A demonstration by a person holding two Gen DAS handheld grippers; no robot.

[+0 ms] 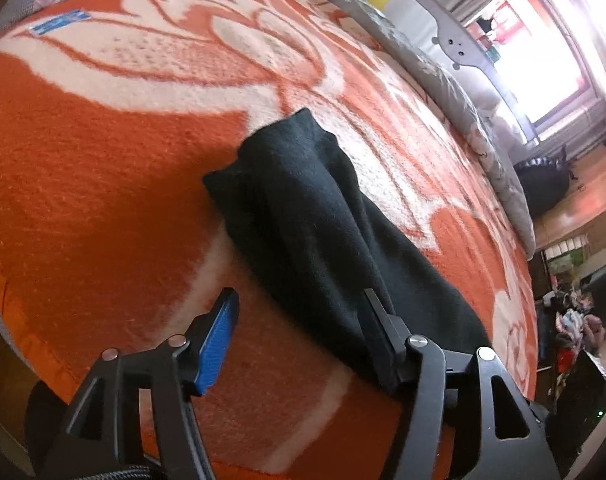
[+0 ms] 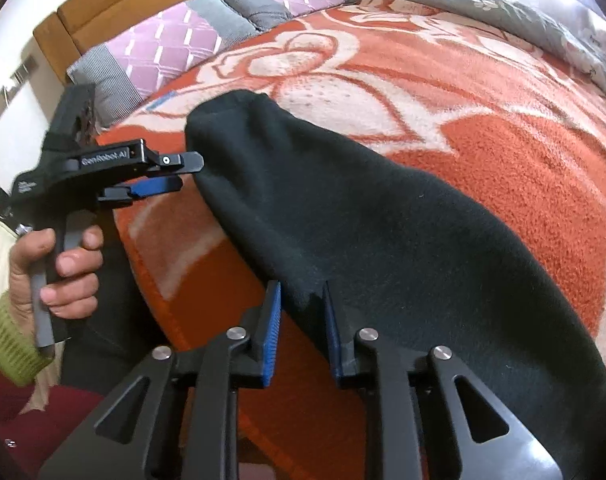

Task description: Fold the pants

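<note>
Right gripper (image 2: 301,312): blue-padded fingers parted, straddling the near edge of the dark pants (image 2: 383,216), not pinched. Left gripper (image 1: 299,320): fingers spread wide, one over the cloth. Pants lay bunched lengthwise on the orange floral blanket (image 1: 103,160), pillows (image 2: 159,48) beyond.

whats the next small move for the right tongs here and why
Probably close the right tongs on the pants. Their fingers are apart, with a bit of the dark cloth's near edge poking up between them, so the grasp looks lined up but not made. The left tongs are open too, beside the far end, holding nothing. The pants lie loose on the blanket.
</note>
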